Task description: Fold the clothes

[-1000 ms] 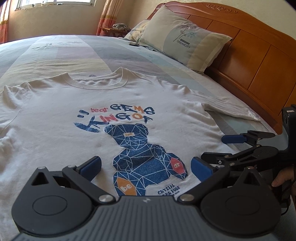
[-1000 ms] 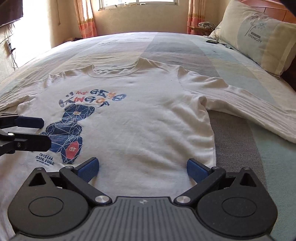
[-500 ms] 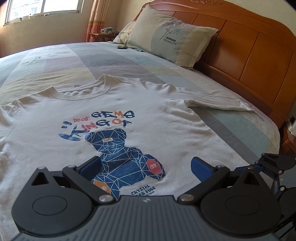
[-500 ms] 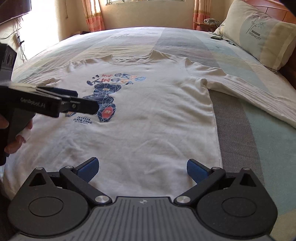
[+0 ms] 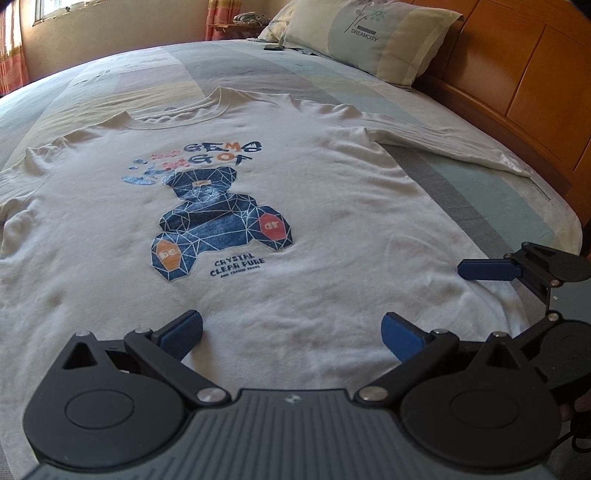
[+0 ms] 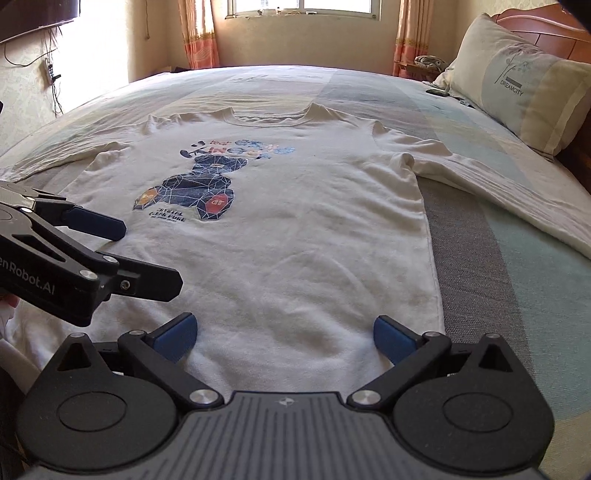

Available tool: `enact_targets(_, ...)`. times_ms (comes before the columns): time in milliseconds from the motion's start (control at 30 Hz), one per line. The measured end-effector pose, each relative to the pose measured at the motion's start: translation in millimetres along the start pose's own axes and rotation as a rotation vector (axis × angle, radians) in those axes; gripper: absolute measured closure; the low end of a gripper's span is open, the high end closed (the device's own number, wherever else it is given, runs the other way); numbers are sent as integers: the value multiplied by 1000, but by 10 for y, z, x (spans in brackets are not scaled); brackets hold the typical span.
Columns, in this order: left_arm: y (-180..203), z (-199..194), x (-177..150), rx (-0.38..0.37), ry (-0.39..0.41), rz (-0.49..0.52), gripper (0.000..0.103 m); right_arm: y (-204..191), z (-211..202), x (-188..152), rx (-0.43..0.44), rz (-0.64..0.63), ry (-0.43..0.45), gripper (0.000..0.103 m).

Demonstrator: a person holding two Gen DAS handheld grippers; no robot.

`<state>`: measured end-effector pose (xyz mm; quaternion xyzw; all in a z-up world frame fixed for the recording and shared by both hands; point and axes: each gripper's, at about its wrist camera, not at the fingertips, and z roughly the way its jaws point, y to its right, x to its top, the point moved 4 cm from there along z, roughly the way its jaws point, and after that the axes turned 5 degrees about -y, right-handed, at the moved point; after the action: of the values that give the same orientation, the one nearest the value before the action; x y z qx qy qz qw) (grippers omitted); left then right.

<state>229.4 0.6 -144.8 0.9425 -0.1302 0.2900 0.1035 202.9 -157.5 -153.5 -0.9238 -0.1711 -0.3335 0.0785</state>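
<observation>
Blue fingertips (image 5: pixel 181 330) of the left gripper (image 5: pixel 291 332) spread wide and released, holding nothing, just above the bottom hem of a white long-sleeved shirt (image 5: pixel 295 192). Same for the right gripper (image 6: pixel 284 334): spread apart, empty, over the hem near the right corner. Lying flat and face up on a bed (image 6: pixel 498 258) with a striped sheet in grey, pale green and cream, collar towards the far side, one sleeve stretched to the pillow (image 6: pixel 524 96). Blue bear print (image 5: pixel 218 225) on the chest. Beyond: wooden headboard (image 5: pixel 517 74), window (image 6: pixel 303 5) with orange curtains (image 6: pixel 197 33), beige walls.
</observation>
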Motion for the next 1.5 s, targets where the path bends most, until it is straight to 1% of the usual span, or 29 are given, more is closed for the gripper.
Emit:
enact_targets(100, 10, 36, -3, 43, -5, 14, 1, 14, -68, -77, 12, -19, 2, 0)
enact_targets(200, 67, 80, 26, 124, -38, 37, 1, 36, -115, -137, 18, -13, 7, 0)
enact_targets(267, 73, 76, 50, 147, -48, 0, 1, 42, -129, -165, 22, -17, 16, 0)
enact_targets(333, 77, -3, 57, 153, -41, -33, 1, 39, -133, -189, 23, -24, 31, 0)
enact_targets(467, 146, -225, -5, 132, 3, -32, 1, 27, -145, -210, 15, -29, 40, 0)
enact_targets(500, 155, -239, -49, 126, 3, -34, 1, 27, -145, -209, 15, -28, 41, 0)
enact_targets(600, 112, -131, -217, 109, -46, -78, 1, 25, -139, -208, 9, -21, 45, 0)
enact_targets(633, 123, -139, -274, 124, -15, -70, 1, 19, -137, -210, 5, -19, 47, 0)
enact_targets(700, 145, -155, -310, 135, -1, -78, 1, 17, -139, -213, 3, -31, 43, 0)
enact_targets(800, 169, -159, -279, 150, -34, -72, 1, 34, -154, -216, 14, -46, 32, 0)
enact_targets(833, 167, -177, -261, 145, -31, -78, 1, 43, -161, -216, 21, -49, 27, 0)
enact_targets(900, 164, -234, -219, 131, -5, -88, 1, 58, -175, -213, 28, -50, 17, 0)
enact_targets(1000, 164, -295, -148, 127, 50, -69, 1, 84, -209, -218, 40, -36, 8, 0)
enact_targets(1033, 154, -262, -127, 121, 46, -68, 1, 94, -222, -221, 45, -30, 5, 0)
enact_targets(1100, 123, -152, -143, 112, 9, -82, 1, 132, -251, -218, 54, -12, -1, 0)
enact_targets(1200, 166, -79, -234, 145, 26, -63, 1, 280, -317, -201, 75, 78, 1, 0)
enact_targets(1267, 191, -97, -261, 152, 38, -54, 1, 393, -369, -198, 98, 143, 9, 0)
enact_targets(1333, 179, -127, -250, 145, 37, -62, 1, 506, -428, -192, 115, 187, 22, 0)
enact_targets(1400, 166, -166, -229, 134, 42, -71, 1, 659, -496, -165, 85, 225, 50, 0)
enact_targets(1500, 175, -242, -169, 140, 74, -61, 1, 942, -600, -106, 44, 278, 117, 0)
